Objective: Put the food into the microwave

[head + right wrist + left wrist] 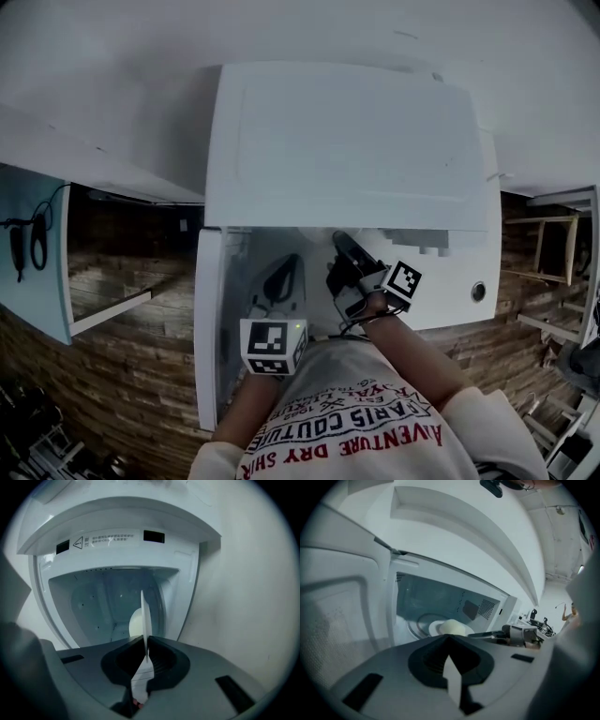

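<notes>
The white microwave (347,141) stands with its door (208,319) swung open to the left. My right gripper (341,242) reaches into the cavity, shut on the rim of a white plate (143,620), which shows edge-on between its jaws. A pale round piece of food (451,627) lies on that plate (433,629), over the glass turntable (415,623); I cannot tell whether the plate rests on it. In the left gripper view the right gripper (490,634) holds the plate from the right. My left gripper (449,639) hangs shut in front of the opening, holding nothing.
The open door's inner face (342,616) stands close on the left of my left gripper. A round knob (479,292) sits on the microwave's right panel. A black cable (28,239) hangs at the far left, and wooden frames (553,253) stand at the right.
</notes>
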The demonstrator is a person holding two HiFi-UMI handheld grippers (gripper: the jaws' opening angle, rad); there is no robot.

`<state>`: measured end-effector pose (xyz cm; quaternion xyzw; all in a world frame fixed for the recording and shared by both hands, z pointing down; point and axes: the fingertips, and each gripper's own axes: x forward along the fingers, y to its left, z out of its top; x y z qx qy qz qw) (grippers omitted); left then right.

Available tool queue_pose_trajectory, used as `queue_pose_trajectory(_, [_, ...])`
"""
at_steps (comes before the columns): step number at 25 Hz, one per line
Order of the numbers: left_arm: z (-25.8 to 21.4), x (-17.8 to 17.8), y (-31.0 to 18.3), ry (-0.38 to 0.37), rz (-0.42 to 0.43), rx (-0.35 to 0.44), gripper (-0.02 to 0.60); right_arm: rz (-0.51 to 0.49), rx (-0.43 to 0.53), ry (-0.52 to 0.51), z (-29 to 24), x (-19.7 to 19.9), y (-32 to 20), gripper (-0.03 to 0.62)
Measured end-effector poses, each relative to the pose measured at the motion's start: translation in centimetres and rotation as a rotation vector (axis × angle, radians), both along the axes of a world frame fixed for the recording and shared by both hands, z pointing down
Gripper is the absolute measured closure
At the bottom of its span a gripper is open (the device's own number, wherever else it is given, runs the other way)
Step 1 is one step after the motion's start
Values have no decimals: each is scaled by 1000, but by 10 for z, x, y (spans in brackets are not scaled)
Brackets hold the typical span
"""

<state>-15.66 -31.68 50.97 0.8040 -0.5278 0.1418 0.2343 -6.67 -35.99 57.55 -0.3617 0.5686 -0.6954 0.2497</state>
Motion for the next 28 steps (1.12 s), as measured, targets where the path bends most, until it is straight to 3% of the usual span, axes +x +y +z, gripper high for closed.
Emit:
queue_pose_trajectory(11, [7, -3, -5, -12, 25, -19, 578, 71, -30, 10, 11, 2, -25, 568])
queue_pose_trajectory(20, [9, -3, -3, -10, 38, -32, 578, 74, -28, 177, 13, 1, -30, 568])
queue_pose_trajectory(23, [14, -4, 2, -11, 43, -45, 578, 15, 3, 266, 10, -3, -34, 568])
queue_pose_trajectory(26, [16, -3, 4, -5, 49, -53, 578, -107, 52, 376, 5, -13, -36, 554])
queue_pose_trajectory(28, [16, -2, 5, 1, 58, -54, 578, -188, 115, 418, -3, -20, -37, 489])
